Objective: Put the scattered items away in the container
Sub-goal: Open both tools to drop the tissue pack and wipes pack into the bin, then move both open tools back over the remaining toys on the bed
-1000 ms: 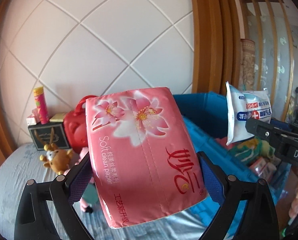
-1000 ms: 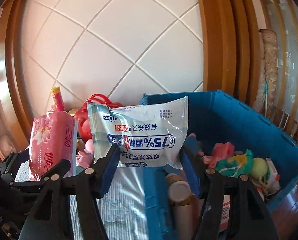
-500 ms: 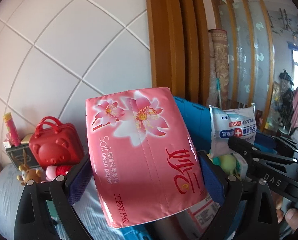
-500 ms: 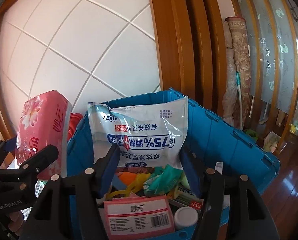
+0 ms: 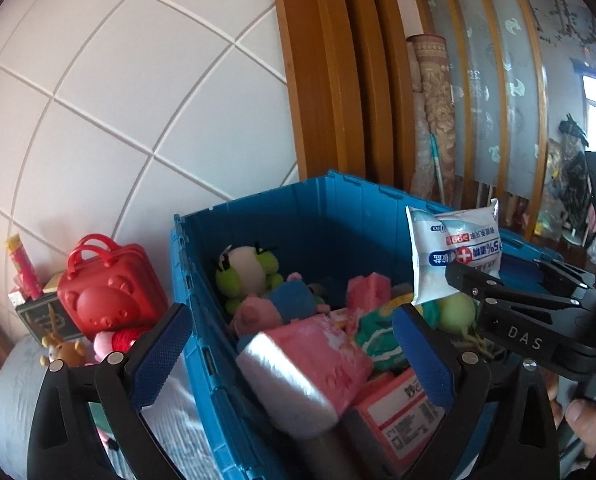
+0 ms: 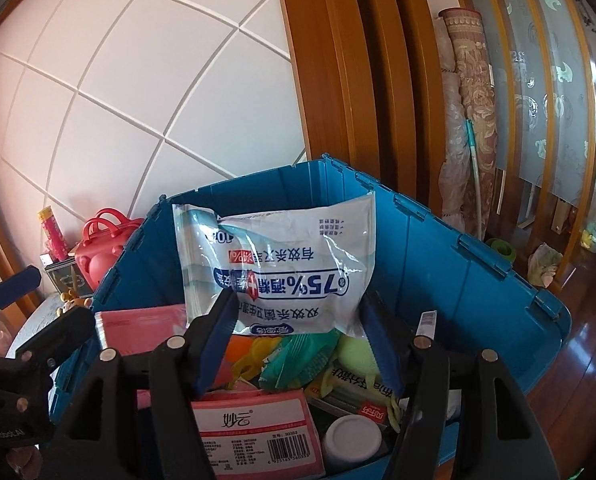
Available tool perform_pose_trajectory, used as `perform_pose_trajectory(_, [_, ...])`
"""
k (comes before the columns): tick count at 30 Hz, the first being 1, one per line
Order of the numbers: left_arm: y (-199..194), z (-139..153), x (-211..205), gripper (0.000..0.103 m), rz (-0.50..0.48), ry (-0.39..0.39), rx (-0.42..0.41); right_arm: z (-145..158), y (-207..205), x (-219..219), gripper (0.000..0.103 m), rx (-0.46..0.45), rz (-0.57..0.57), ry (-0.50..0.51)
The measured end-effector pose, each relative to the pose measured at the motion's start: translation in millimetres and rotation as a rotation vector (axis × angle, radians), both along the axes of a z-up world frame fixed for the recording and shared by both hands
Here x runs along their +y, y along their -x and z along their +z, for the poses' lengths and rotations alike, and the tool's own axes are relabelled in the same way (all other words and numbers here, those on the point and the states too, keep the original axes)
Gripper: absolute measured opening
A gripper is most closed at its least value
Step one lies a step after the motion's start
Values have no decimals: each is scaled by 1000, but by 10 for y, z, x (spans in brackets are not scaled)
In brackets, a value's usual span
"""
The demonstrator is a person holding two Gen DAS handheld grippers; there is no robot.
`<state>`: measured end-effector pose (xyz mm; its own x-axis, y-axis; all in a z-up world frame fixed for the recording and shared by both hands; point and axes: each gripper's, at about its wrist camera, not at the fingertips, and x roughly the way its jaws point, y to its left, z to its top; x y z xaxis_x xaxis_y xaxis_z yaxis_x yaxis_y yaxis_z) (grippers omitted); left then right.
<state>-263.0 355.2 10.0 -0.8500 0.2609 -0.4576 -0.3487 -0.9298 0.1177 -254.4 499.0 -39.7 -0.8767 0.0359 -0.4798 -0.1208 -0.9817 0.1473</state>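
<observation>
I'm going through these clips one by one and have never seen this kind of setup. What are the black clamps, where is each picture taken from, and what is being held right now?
No robot here: a person holds a two-finger clamp in each hand, and each clamp carries a wide-angle camera that looks out along its fingers. So the two pictures show one scene, one from each hand.

In the left view, the left gripper stands wide open, its jaws having just been opening; the pink tissue pack is clear of the pads and lies blurred in the blue crate. In the right view, the right gripper is closed on a white wipes pack above that crate.

The crate is already full of soft toys and packets. Outside it, by the wall, sit a red bear-shaped case and a small reindeer toy.
</observation>
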Motion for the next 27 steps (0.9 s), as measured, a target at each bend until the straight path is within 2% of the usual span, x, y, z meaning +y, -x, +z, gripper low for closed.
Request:
perform_pose_trajectory(2, [14,7,-20,102,2,-8,-7,-5,7,0,67,-2,-3,3])
perform_pose_trajectory(3, [17,7,-27,102,3,-11,-11,-8,6,1,72,-1,-6,5])
perform_pose_trajectory(6, [19,6,-53,102,6,-15,-10,-14,6,34,98,-1,-14,14])
perform_pose_trajectory(7, [13,4,-59,102,6,-15,-8,-12,4,43,103,-2,-16,12])
perform_pose_trajectory(18, [-42,31,-299,102,47,-70,-7,58,-65,2,103,3,-26,-2])
perform_pose_trajectory(27, [-95,20,-984,102,149,-118,-2,246,-79,-506,103,56,47,-31])
